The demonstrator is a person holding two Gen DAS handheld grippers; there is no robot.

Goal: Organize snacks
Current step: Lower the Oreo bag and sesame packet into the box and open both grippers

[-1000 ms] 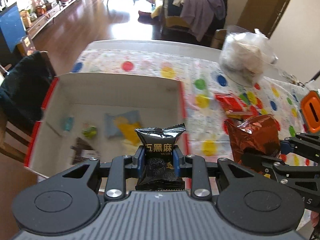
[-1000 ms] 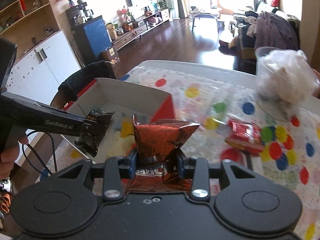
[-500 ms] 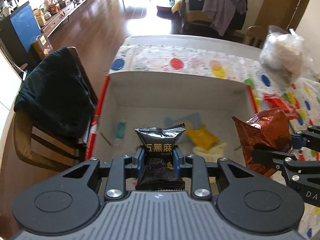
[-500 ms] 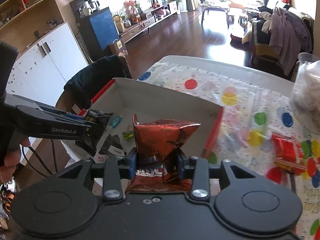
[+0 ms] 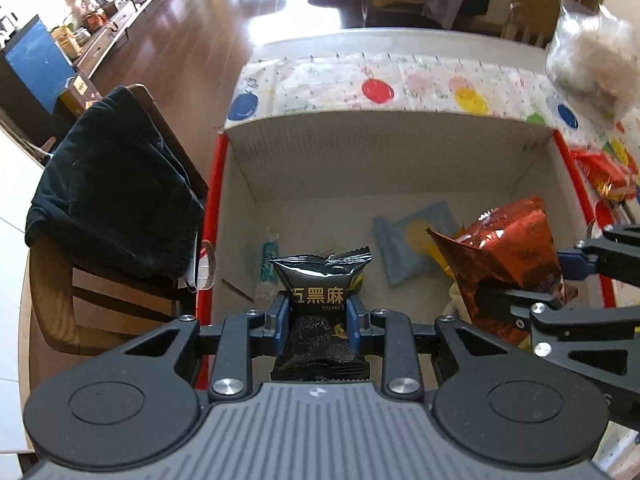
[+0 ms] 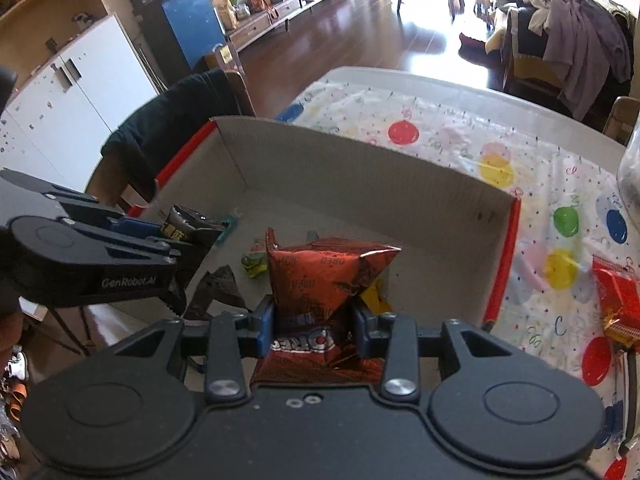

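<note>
Both tools gripped snacks over the box (image 5: pixel 384 160): left tool (image 5: pixel 319 312) black packet (image 5: pixel 320 280), right tool (image 6: pixel 314 322) red packet (image 6: pixel 320 276). I judged release came next.

The box (image 5: pixel 384 160) sits on the table (image 6: pixel 460 92), with a chair (image 5: pixel 80 280) just beside its left wall. Both grippers are over it, the left gripper (image 5: pixel 319 312) with a packet (image 5: pixel 320 280) left of the right gripper (image 6: pixel 314 322) with a bag (image 6: pixel 320 280). Several packets lie on the box floor. Right of the box, a wrapper (image 6: pixel 616 300) lies on the table.
</note>
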